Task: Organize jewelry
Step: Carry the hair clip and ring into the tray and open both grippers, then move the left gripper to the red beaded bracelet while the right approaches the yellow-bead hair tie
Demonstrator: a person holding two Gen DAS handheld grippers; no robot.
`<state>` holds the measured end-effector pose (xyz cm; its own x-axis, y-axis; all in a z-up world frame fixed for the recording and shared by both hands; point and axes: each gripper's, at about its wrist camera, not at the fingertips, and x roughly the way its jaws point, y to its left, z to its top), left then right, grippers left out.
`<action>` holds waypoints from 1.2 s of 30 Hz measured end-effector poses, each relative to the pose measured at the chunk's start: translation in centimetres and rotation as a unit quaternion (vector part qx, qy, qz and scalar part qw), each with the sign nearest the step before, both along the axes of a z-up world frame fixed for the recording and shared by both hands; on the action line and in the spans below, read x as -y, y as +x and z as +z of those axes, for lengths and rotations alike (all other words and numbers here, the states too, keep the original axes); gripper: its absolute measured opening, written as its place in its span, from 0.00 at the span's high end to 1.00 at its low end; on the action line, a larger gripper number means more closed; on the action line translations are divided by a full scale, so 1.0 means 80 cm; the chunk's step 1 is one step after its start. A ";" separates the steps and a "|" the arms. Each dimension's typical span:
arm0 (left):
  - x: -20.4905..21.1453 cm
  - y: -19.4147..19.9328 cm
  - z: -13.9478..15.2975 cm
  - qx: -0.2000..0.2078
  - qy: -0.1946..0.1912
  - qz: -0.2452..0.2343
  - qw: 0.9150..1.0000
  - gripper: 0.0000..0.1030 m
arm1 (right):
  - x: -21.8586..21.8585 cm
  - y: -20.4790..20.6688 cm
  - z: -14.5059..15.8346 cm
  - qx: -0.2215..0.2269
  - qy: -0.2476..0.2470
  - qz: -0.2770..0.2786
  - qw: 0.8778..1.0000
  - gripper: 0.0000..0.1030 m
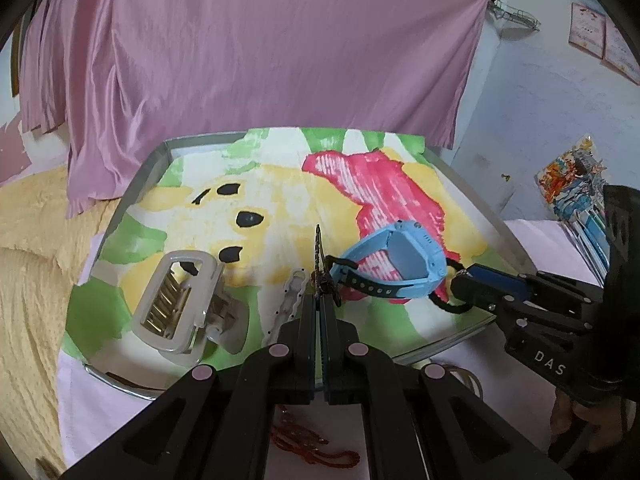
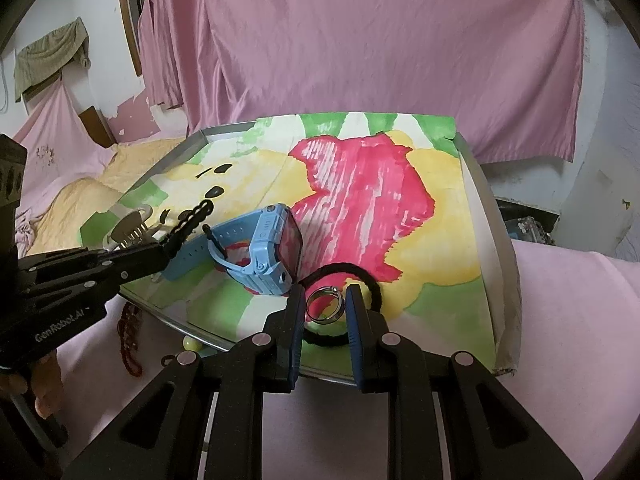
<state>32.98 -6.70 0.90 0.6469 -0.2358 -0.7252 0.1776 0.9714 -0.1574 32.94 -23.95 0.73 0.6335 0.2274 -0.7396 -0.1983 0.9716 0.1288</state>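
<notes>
A metal tray (image 1: 468,182) lined with a colourful painted cloth holds the jewelry. My left gripper (image 1: 320,300) is shut on a dark chain bracelet (image 1: 319,254), held above the tray's near part; it also shows in the right wrist view (image 2: 192,218). A blue watch (image 1: 404,262) lies just right of it. My right gripper (image 2: 326,300) has its jaws around a silver ring (image 2: 325,305), which sits inside a black hair tie (image 2: 348,276); I cannot tell whether the pads touch the ring. A white claw hair clip (image 1: 176,300) lies at the tray's left.
A red bead necklace (image 1: 308,442) lies on the pink cloth in front of the tray. A small yellow-green bead (image 2: 191,344) sits by the tray's front rim. A yellow blanket (image 1: 32,248) is left of the tray. A pink curtain (image 1: 260,48) hangs behind.
</notes>
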 end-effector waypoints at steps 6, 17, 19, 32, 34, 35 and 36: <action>-0.003 0.002 -0.001 -0.005 -0.005 0.005 1.000 0.97 | 0.000 0.000 -0.001 -0.002 0.001 0.000 1.000 0.81; -0.011 -0.016 0.013 0.034 -0.030 0.010 0.999 0.45 | 0.015 -0.028 0.016 0.043 0.025 -0.030 0.998 0.58; -0.012 -0.024 0.018 0.047 -0.033 0.011 0.998 0.43 | 0.019 -0.036 0.022 0.057 0.033 -0.038 0.997 0.55; -0.045 -0.110 0.046 0.164 -0.055 0.066 0.983 0.01 | 0.026 -0.121 0.053 0.156 0.057 -0.068 0.984 0.02; -0.050 -0.122 0.048 0.176 -0.052 0.072 0.980 0.01 | 0.023 -0.134 0.056 0.169 0.053 -0.067 0.982 0.02; -0.051 -0.128 0.048 0.181 -0.048 0.074 0.980 0.01 | 0.022 -0.140 0.057 0.176 0.052 -0.065 0.981 0.02; -0.053 -0.136 0.049 0.186 -0.043 0.075 0.979 0.01 | 0.020 -0.147 0.059 0.182 0.051 -0.063 0.980 0.02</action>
